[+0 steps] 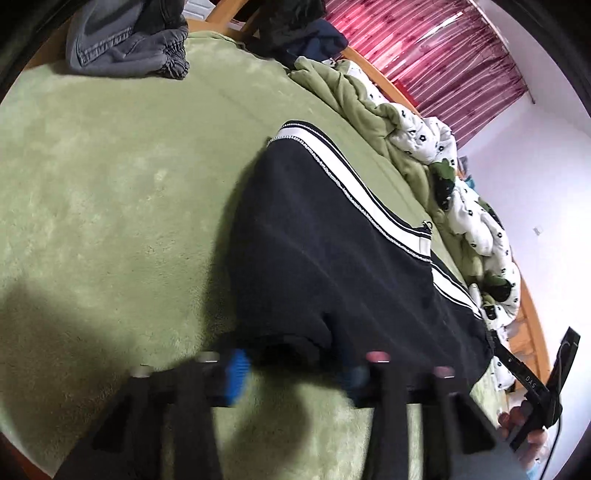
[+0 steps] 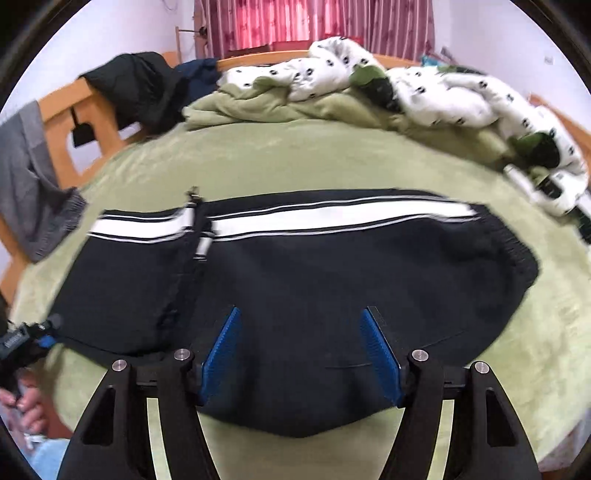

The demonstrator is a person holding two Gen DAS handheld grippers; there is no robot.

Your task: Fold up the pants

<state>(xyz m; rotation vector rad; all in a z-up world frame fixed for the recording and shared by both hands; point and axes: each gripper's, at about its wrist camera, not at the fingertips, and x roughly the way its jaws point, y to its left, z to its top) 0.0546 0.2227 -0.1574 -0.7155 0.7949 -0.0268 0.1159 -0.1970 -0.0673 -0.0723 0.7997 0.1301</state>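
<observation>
Black pants with a white side stripe lie folded over on a green blanket; the cuff end overlaps at the left. My right gripper is open, its blue pads spread above the near edge of the pants, holding nothing. In the left wrist view the same pants stretch away to the right. My left gripper is open at their near folded edge, blurred by motion, its blue pad beside the cloth. The right gripper also shows in the left wrist view.
A bunched green and white patterned quilt lies along the far side of the bed. Grey clothes sit at the far corner. Dark garments hang on the wooden bed frame. Red curtains hang behind.
</observation>
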